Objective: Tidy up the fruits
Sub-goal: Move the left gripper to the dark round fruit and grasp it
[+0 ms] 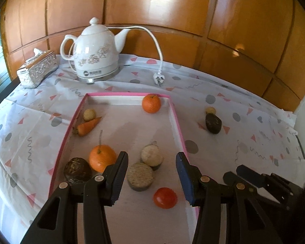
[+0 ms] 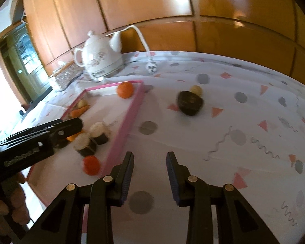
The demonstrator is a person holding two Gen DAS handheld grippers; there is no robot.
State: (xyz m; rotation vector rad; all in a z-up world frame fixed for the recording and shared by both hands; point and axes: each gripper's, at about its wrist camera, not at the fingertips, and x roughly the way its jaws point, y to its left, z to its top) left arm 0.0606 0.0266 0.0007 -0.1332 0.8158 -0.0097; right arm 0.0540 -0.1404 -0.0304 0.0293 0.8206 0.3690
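Table (image 1: pixel 244 105) covered with a white cloth printed with grey dots, pink triangles and squiggles; creases visible. Glossy orange-brown wood panelling (image 1: pixel 172 10) behind it; a glazed door (image 2: pixel 20 57) at far left in the right wrist view.

Back of table: white ceramic kettle (image 1: pixel 95 52) on its base, its white cord ending in an unplugged plug (image 1: pixel 159 79) lying on the cloth; silver tissue box (image 1: pixel 37 69) to the kettle's left.

Pink-rimmed tray (image 1: pixel 178 122) at centre holds: orange (image 1: pixel 151 103) in the far right corner, carrot (image 1: pixel 87 127) and a small pale ball (image 1: pixel 89 114) at the left wall, second orange (image 1: pixel 101 157), dark lump (image 1: pixel 77 169), two pale-topped cylinders (image 1: pixel 151 155), tomato (image 1: pixel 165 197).

Outside the tray, right of it: dark avocado-like fruit (image 2: pixel 190 102) with a small pale fruit (image 2: pixel 196 90) just behind.

Left tool (image 1: pixel 151 180): released, holding nothing, over the near part of the tray. Right tool (image 2: pixel 150 178): released, holding nothing, over bare cloth beside the tray's right rim.
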